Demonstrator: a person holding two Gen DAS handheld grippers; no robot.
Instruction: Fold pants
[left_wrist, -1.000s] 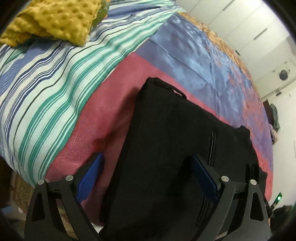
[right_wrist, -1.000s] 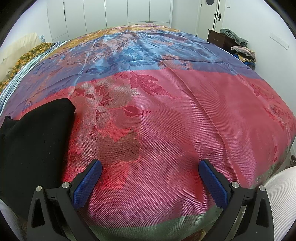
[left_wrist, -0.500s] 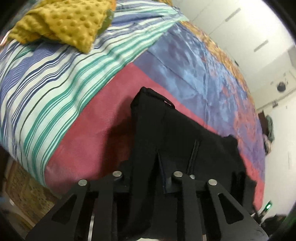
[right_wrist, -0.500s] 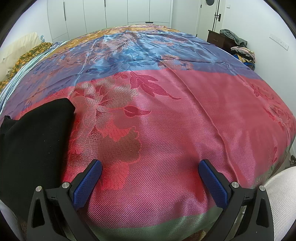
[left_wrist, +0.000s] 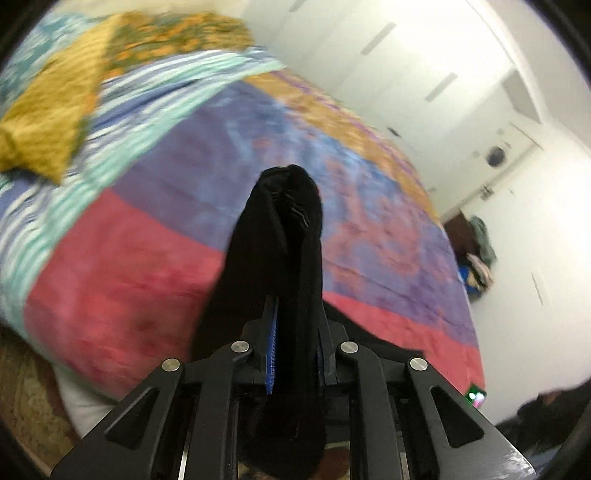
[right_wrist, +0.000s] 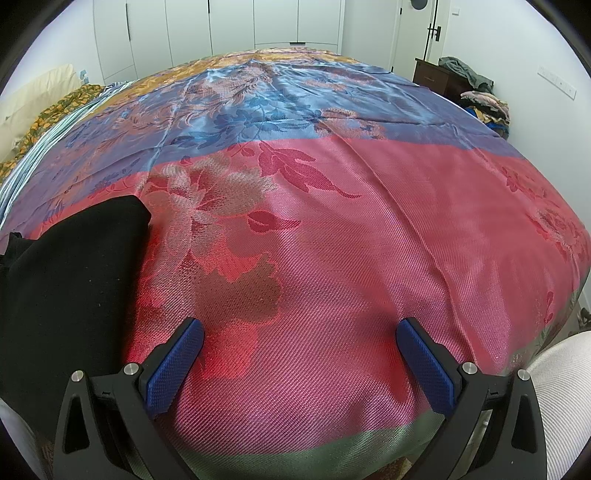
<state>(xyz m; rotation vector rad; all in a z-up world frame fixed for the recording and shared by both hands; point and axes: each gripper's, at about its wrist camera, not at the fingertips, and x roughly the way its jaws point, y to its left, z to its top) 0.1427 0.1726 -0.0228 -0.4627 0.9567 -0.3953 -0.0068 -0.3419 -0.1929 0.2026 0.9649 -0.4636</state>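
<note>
The bed (right_wrist: 369, 258) is covered by a satin spread (right_wrist: 424, 236) banded in pink, blue and orange, with a flower pattern woven in. Black pants (right_wrist: 66, 280) lie on its pink band near the left edge, one part of them raised off it in the left wrist view. A striped sheet (left_wrist: 110, 122) and a yellow cloth (left_wrist: 48, 114) are seen beyond the spread.

Bedroom (bed (right_wrist: 369, 240), wardrobes (right_wrist: 229, 29))
</note>
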